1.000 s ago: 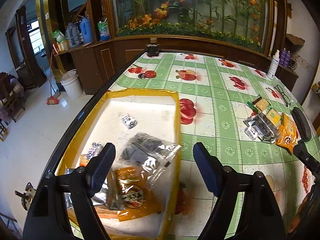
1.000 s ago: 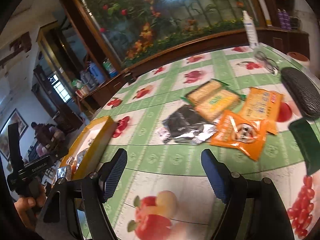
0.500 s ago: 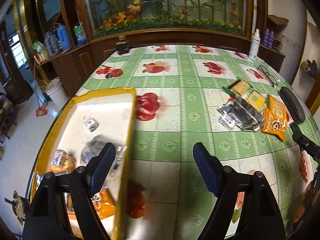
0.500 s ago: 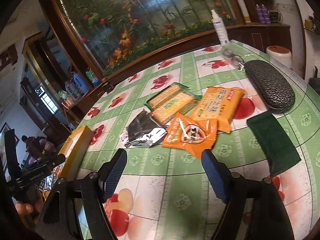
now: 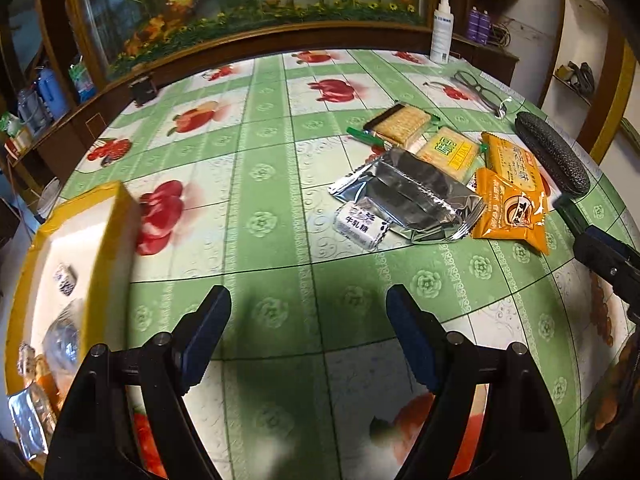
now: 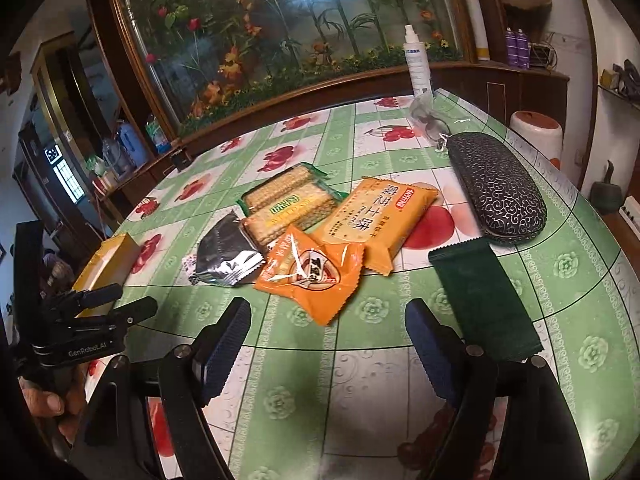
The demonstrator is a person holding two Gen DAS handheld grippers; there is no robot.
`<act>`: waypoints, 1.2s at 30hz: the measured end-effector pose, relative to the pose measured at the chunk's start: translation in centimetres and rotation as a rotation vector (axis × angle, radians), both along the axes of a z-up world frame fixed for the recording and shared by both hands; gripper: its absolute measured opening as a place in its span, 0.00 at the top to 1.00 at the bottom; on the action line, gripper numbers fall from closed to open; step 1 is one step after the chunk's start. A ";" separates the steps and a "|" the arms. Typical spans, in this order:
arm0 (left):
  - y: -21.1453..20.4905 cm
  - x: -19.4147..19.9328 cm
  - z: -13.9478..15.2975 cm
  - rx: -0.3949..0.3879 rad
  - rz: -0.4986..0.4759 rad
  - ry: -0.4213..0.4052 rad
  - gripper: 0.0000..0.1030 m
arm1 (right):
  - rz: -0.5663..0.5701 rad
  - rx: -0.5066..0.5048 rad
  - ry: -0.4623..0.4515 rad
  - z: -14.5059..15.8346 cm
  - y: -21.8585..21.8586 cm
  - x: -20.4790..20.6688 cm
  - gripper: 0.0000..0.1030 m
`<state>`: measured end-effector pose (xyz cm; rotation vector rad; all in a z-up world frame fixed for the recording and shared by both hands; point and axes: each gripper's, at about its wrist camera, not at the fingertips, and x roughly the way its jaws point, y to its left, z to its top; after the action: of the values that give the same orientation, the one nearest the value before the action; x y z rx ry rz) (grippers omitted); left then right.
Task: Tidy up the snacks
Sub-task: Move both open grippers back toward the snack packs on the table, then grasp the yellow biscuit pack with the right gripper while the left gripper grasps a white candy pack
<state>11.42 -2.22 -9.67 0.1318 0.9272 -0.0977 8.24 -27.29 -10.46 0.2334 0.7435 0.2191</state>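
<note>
- Orange foil is catching the light where the nearest snack, the orange packet [image 6: 310,276], is lying flat on the green checked tablecloth [image 6: 372,400], just ahead of the right gripper [image 6: 326,344] and a little to the left of its centre line.
- The right gripper is standing wide apart with nothing between its pads; its jaws have just been opening a little further.
- The packet's long axis is running diagonally, near corner pointing toward the gap between the jaws, far end overlapping the orange cracker pack [image 6: 378,220].
- The left gripper [image 5: 308,330] is also gaping, empty, and hanging over bare cloth; the small white candy [image 5: 360,222] and the silver packet [image 5: 412,196] are lying ahead of it and to its right, clearly farther off.
- The yellow tray [image 5: 108,240], already holding several snacks, is sitting at the left gripper's left side.
- Judging by this, the right hand is the nearer one for the orange packet, while the left is better placed for the white candy.
</note>
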 end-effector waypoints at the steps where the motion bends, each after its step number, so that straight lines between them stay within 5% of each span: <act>1: -0.2 0.4 -0.2 -0.005 -0.004 0.006 0.22 | 0.000 -0.002 0.003 0.0 -0.1 0.2 0.21; 11: -0.4 3.5 -1.0 -0.044 -0.003 0.033 0.22 | -0.117 0.039 0.055 0.1 -2.0 5.7 0.20; 15: -0.7 4.4 -1.2 -0.044 -0.043 0.032 0.22 | -0.192 -0.031 0.093 -0.2 -1.7 8.8 0.20; 26: -1.0 5.9 -1.9 -0.066 -0.129 0.035 0.23 | -0.172 -0.180 0.130 -1.5 0.9 11.8 0.21; 28: -1.2 5.9 -1.8 -0.070 -0.144 0.029 0.32 | -0.162 -0.201 0.128 -1.6 1.1 12.2 0.21; 32: -1.6 5.3 -1.5 -0.064 -0.164 0.013 0.67 | -0.139 -0.216 0.116 -1.6 1.1 12.2 0.22; 36: -1.3 4.8 -1.4 -0.089 -0.170 0.020 0.67 | -0.134 -0.208 0.104 -1.5 0.9 11.9 0.26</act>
<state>16.18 -3.51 -11.08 0.1272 0.9293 -0.2981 20.14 -26.38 -11.97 0.0970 0.8445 0.0018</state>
